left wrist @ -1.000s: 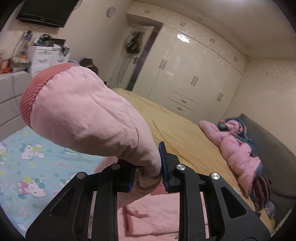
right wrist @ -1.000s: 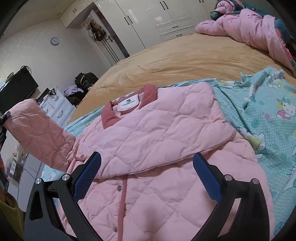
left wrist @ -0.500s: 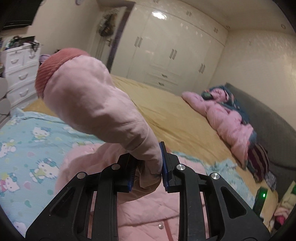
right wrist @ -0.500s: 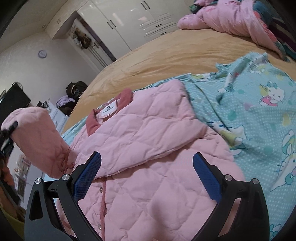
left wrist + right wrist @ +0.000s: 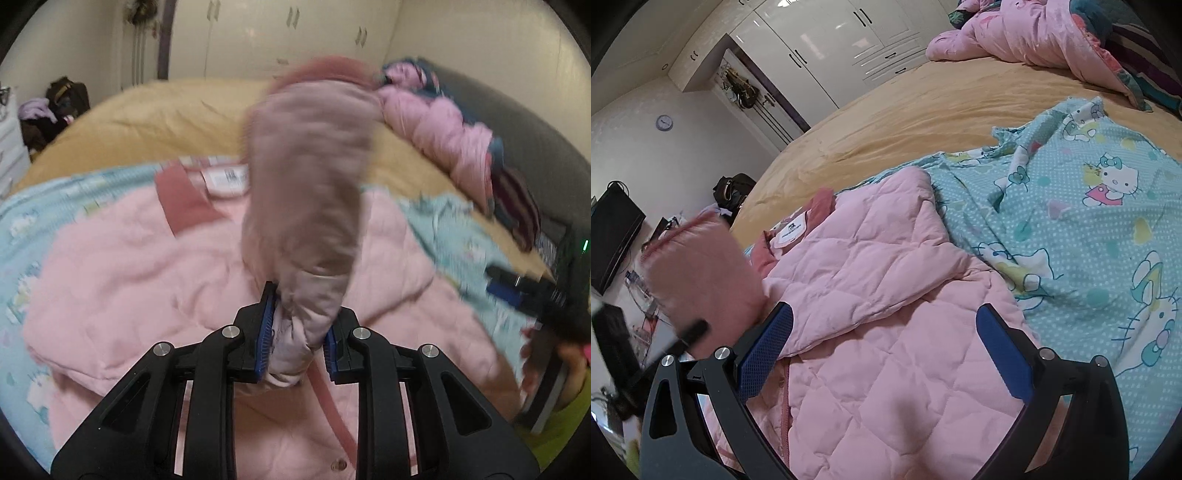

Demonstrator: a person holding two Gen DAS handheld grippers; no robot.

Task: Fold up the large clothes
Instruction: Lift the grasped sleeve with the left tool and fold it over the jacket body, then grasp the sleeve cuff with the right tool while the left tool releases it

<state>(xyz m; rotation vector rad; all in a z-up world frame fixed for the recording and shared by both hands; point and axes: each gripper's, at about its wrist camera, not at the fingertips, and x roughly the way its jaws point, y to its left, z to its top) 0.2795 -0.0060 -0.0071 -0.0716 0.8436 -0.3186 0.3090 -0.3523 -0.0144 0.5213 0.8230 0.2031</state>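
With the pink jacket (image 5: pixel 871 332) spread mid-frame on the bed (image 5: pixel 886 110), the left gripper (image 5: pixel 295 343) clenches its sleeve (image 5: pixel 306 192) mid-fold, the right gripper (image 5: pixel 882 350) hangs released; next, probably lay the sleeve across the chest.

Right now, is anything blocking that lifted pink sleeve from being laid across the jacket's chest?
Nothing visible does. The left gripper holds the pink quilted sleeve above the pink quilted jacket; the open right gripper hovers lower down.

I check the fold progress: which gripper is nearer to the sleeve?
Left. The left gripper is shut on the sleeve; the right gripper hangs open over the jacket.
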